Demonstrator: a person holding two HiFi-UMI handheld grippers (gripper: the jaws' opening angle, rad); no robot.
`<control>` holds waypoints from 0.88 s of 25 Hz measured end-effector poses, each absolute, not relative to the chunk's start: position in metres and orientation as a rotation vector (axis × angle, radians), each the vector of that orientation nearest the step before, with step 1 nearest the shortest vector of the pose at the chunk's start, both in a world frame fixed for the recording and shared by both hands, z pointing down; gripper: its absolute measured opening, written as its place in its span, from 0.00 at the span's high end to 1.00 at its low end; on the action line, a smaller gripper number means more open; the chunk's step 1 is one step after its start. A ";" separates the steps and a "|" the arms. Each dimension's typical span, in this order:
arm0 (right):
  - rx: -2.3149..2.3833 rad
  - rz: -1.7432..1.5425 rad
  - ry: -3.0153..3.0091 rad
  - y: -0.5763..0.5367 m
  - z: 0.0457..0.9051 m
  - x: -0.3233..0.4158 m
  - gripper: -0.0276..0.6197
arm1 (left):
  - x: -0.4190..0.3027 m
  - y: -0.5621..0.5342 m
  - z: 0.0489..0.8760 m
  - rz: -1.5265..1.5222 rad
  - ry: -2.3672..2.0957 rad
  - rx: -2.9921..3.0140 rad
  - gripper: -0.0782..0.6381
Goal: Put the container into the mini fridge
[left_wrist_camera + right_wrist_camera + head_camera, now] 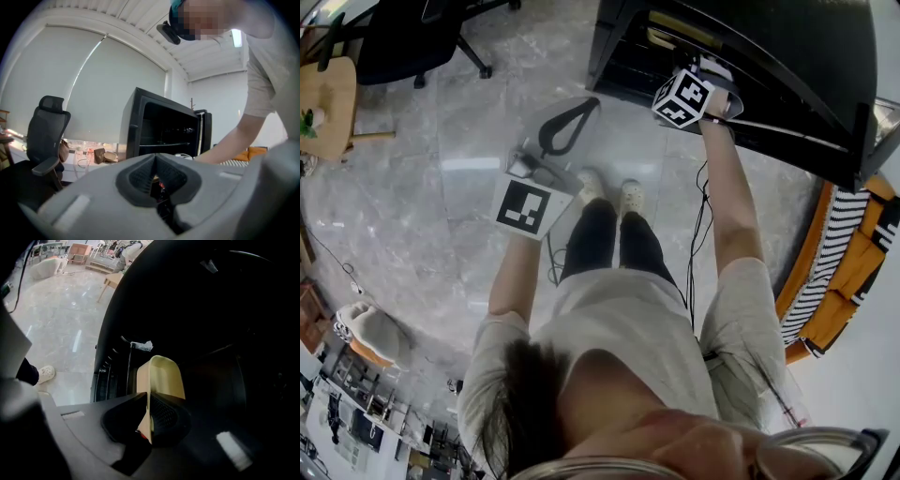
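**Container at the fridge mouth, pointing inward from the right hand-held gripper**

The right hand-held gripper (147, 416) is clenched on the thin wall of the pale yellow container (161, 376), pinching it edge-on. The container's long axis runs straight ahead of the jaws, away from the person and into the dark cavity of the mini fridge (211, 310). It lies directly in front of this hand-held gripper, at the front edge of the fridge opening. Whether its bottom touches a shelf cannot be told in the gloom.

The left hand-held gripper (155, 161) is clenched on nothing, its pads together. It hangs over the floor (469, 169), well apart from the fridge opening.

The right arm is plainly the nearer one. The move ahead likely calls for pushing along that same axis, deeper inside, then setting down.
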State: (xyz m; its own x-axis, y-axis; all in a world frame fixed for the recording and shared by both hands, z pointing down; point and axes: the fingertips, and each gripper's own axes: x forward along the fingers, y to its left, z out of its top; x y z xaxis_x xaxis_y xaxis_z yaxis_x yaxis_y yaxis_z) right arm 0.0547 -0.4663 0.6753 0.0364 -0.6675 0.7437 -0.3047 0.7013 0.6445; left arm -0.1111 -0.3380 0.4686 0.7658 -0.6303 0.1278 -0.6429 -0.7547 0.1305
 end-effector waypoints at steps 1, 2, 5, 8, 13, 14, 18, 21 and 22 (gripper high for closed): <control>0.823 -0.333 -1.557 -0.467 0.675 0.054 0.93 | -0.112 -0.338 0.469 0.113 -1.014 2.794 0.89; 0.823 -0.333 -1.557 -0.466 0.675 0.054 0.93 | -0.112 -0.337 0.468 0.112 -1.012 2.795 0.89; 0.839 -0.326 -1.559 -0.465 0.674 0.054 0.93 | -0.112 -0.336 0.468 0.110 -1.005 2.798 0.89; 0.879 -0.305 -1.582 -0.464 0.670 0.051 0.91 | -0.116 -0.337 0.467 0.107 -1.001 2.799 0.89; 1.001 -0.269 -1.645 -0.459 0.649 0.045 0.94 | -0.119 -0.335 0.464 0.101 -0.993 2.815 0.89; 1.034 -0.254 -1.665 -0.457 0.644 0.045 0.96 | -0.120 -0.334 0.463 0.101 -0.990 2.817 0.89; 1.133 -0.175 -1.780 -0.444 0.624 0.038 0.96 | -0.118 -0.332 0.457 0.101 -0.981 2.830 0.89; 1.198 -0.103 -1.879 -0.429 0.608 0.031 0.96 | -0.115 -0.329 0.452 0.100 -0.978 2.841 0.89; 1.223 -0.077 -1.913 -0.423 0.602 0.029 0.96 | -0.113 -0.328 0.450 0.100 -0.977 2.843 0.89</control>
